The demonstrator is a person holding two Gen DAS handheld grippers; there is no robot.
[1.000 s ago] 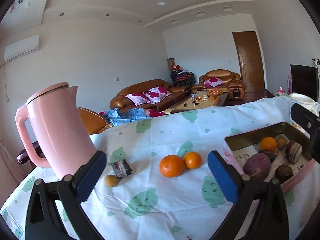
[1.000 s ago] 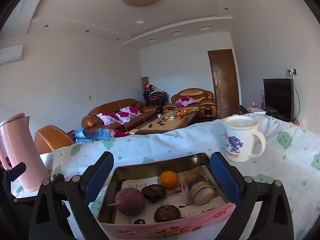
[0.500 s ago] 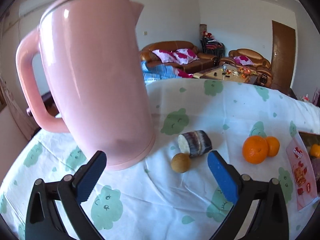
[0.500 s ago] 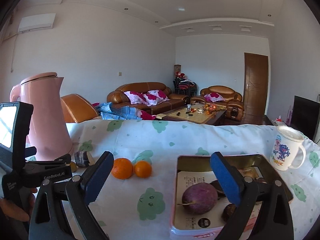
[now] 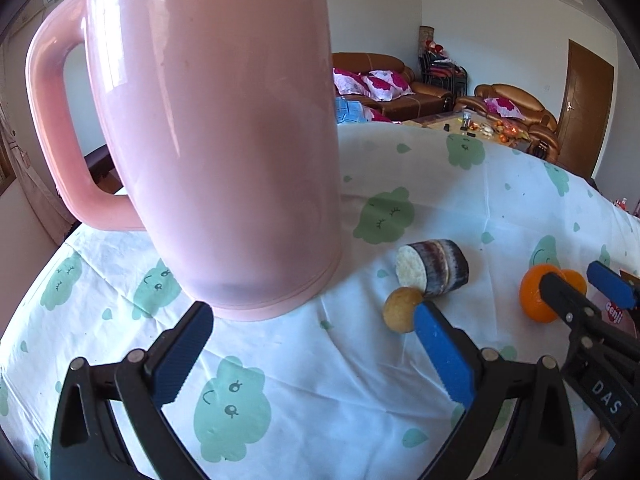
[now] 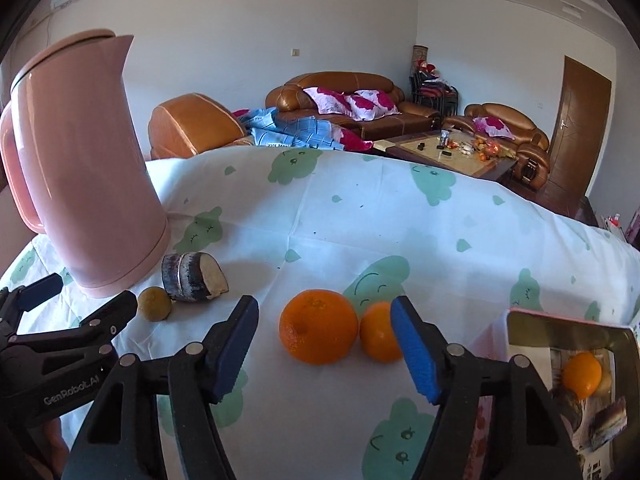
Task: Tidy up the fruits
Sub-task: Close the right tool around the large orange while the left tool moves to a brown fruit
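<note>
White cloth printed with green cloud faces (image 5: pixel 320 360) covers the table, with brown sofas and a door in the room behind. From the left wrist view, the left gripper (image 5: pixel 312 356) stands spread wide with nothing between its blue pads, just in front of a tall pink kettle (image 5: pixel 216 140) that fills most of the picture. Right of it lie a small yellowish round fruit (image 5: pixel 398 312) touching a cut purple-skinned chunk (image 5: pixel 434 268), and further right a large orange (image 5: pixel 534 294) partly hidden by the right gripper (image 5: pixel 580 292). From the right wrist view, the right gripper's (image 6: pixel 324 354) jaws have just been closing, yet remain apart, framing the large orange (image 6: pixel 318 326) and a smaller orange (image 6: pixel 378 338) that touches it; neither pad presses on them. At the right edge a tin tray (image 6: pixel 560 330) holds another orange (image 6: pixel 582 374).
</note>
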